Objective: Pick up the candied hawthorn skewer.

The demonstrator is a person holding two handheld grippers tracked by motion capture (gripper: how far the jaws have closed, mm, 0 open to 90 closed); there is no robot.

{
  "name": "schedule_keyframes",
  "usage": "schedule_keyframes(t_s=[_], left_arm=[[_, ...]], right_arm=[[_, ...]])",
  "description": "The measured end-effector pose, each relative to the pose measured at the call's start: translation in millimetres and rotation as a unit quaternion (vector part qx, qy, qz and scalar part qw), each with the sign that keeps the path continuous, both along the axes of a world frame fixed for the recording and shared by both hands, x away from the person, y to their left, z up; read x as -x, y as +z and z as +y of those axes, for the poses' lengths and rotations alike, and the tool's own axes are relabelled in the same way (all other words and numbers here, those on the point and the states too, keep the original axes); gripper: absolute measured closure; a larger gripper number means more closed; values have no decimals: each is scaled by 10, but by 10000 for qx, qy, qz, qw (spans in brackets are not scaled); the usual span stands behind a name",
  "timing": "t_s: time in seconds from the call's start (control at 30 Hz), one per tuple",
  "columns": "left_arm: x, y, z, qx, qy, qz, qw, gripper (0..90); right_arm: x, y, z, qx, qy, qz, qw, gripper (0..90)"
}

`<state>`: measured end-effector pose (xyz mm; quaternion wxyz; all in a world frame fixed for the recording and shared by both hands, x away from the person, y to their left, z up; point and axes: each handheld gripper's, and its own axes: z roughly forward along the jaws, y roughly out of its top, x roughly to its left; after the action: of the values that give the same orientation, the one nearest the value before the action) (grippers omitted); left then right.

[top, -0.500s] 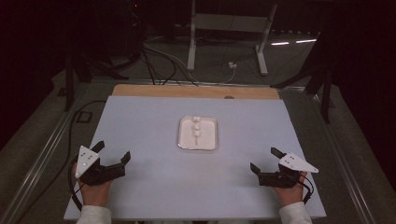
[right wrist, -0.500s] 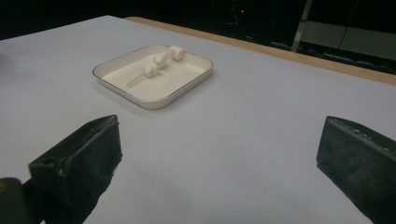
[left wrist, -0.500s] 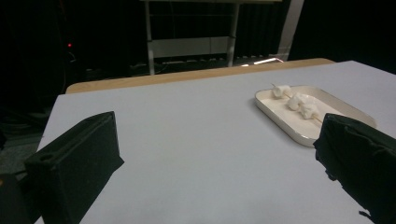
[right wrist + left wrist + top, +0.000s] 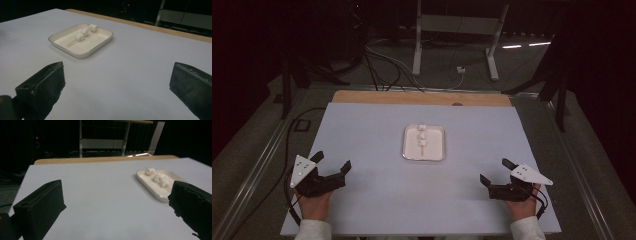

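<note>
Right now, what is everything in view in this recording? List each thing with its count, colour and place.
tray: one, white with a thin dark rim, middle of the table.
skewer with white lumps: one, pale stick carrying about three white lumps, lying in the tray.
table cover: one, pale blue-grey, over the tabletop.
wooden table edge: one, light brown, along the far side.
metal stand: one, grey-white, on the floor beyond the table.
cables: several, dark and white, on the floor beyond the table.
left hand-held gripper: one, black, near left of the table, jaws wide apart and holding nothing.
right hand-held gripper: one, black, near right, jaws wide apart and holding nothing.
</note>
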<state>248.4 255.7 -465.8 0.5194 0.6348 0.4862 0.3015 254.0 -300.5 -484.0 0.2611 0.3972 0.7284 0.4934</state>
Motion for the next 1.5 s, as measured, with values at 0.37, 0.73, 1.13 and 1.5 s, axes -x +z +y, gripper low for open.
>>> schedule_keyframes(t_s=[0.37,0.73,1.13,1.5], left_arm=[[-276,147,-233,276,-52,236,9993,7],[-602,189,-563,156,-415,463,9979,7],[-918,105,-939,10,-745,789,9941,8],[-1139,-37,-1229,-94,-808,1062,9910,8]], right_arm=[[-7,-10,-19,6,-102,110,9999,0],[-15,-18,-24,-2,-120,146,9998,0],[-20,-27,-13,24,-99,170,9998,0],[-23,-28,-17,0,-123,196,9997,0]])
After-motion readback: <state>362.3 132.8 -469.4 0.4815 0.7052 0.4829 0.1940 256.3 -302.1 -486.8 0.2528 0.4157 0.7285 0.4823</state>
